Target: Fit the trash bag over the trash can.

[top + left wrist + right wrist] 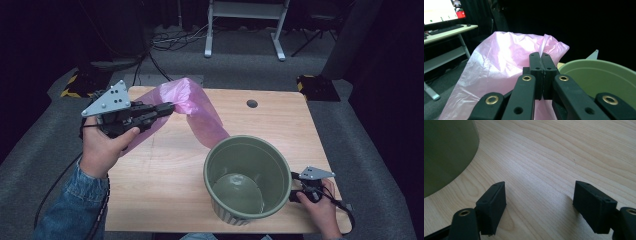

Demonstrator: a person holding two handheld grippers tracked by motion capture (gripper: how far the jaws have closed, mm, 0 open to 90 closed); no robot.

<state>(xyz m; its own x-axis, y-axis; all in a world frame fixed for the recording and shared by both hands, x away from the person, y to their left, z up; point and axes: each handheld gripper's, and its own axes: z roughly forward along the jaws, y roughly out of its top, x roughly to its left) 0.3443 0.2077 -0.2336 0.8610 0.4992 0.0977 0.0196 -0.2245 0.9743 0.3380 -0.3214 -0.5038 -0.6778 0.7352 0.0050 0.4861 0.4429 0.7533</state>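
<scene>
1. Above the left half of the wooden table (165, 175), a pink plastic bag (192, 102) hangs in the air as a long, crumpled band. It is thin, glossy and half see-through, and light shines off its folds.
2. One end of the bag is by the left gripper (167, 108); the other end droops to the far rim of the green bin (247, 175) and touches it there.
3. The left gripper's jaws are pressed together, pinching a fold of the bag; in the left gripper view the film (499, 65) bulges up just behind the closed black tips.
4. The bin is a round olive-green tub, upright on the table, with a ribbed outer wall and a smooth inside.
5. The right gripper (540, 205) sits low at the bin's right side, its jaws spread wide with bare wood between them.
6. No brand, label or readable writing shows on the bag or the bin.
</scene>
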